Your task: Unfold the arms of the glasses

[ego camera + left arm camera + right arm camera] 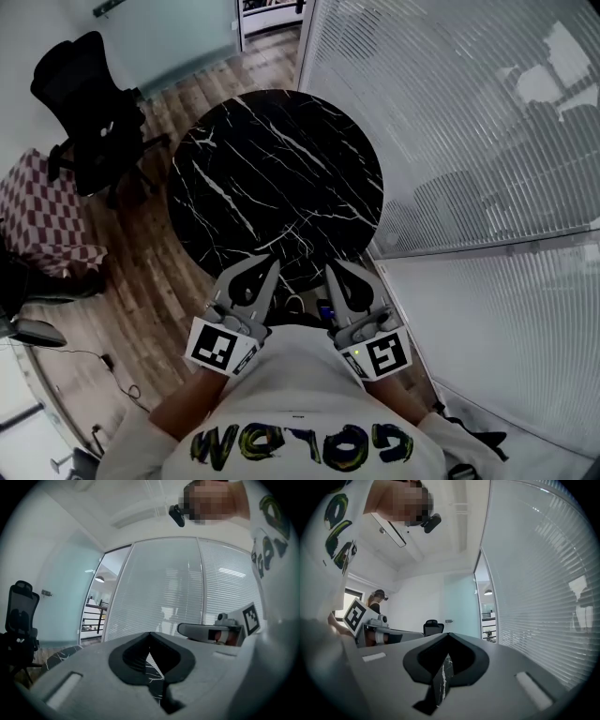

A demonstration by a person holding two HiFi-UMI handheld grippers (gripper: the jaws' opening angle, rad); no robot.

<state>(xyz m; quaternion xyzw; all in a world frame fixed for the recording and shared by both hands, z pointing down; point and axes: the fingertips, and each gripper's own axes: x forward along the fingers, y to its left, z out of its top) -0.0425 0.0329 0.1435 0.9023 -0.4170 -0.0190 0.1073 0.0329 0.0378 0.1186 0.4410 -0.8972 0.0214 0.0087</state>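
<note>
A round black marble table stands in front of me. At its near edge, between the two grippers, lies a small thin-rimmed thing that may be the glasses; it is too small to tell how its arms lie. My left gripper and right gripper hover side by side over that edge, both pointing level and away from my body. The left gripper is shut with nothing in it, and so is the right gripper. Neither gripper view shows the glasses.
A black office chair and a checkered seat stand on the wooden floor to the left. A glass wall with blinds runs close along the table's right side. Another person stands far off.
</note>
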